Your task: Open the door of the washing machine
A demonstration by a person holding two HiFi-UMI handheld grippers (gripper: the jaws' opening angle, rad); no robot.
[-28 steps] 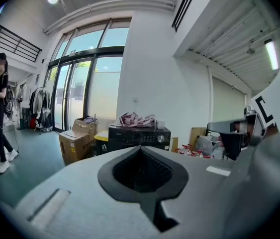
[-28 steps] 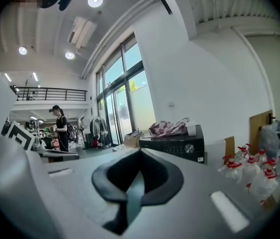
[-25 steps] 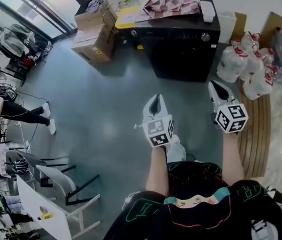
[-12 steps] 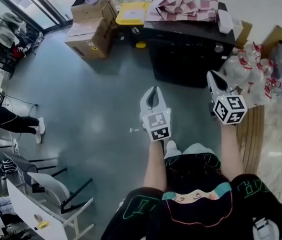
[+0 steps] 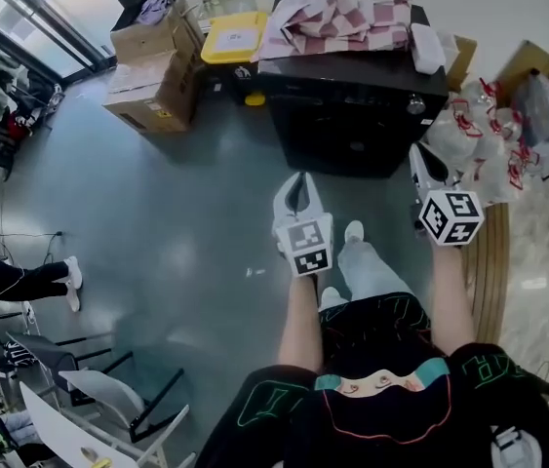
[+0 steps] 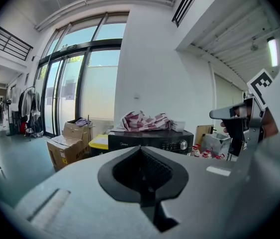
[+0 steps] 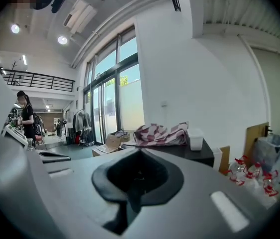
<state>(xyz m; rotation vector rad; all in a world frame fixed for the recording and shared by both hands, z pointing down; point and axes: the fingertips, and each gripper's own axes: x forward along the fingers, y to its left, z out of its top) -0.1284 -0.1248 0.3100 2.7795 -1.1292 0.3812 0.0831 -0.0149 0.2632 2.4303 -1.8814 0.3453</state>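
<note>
Moved since a second ago: left gripper [image 5: 300, 183] and right gripper [image 5: 417, 156], both carried nearer the washer [image 5: 352, 130].
Left gripper: jaws together, empty, held in the air short of the washer's front.
Right gripper: jaws together, empty, near the washer's right front corner, apart from it.
Washer: black, against the wall; checked cloth [image 5: 337, 22] on top, boxes [image 5: 152, 76] to its left, bags [image 5: 479, 144] to its right.

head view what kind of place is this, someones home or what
Probably an open workspace or lab hall rather than a home: a black washing machine stands on a bare grey floor beside stacked cardboard boxes, with floor-to-ceiling windows and chairs nearby.
</note>
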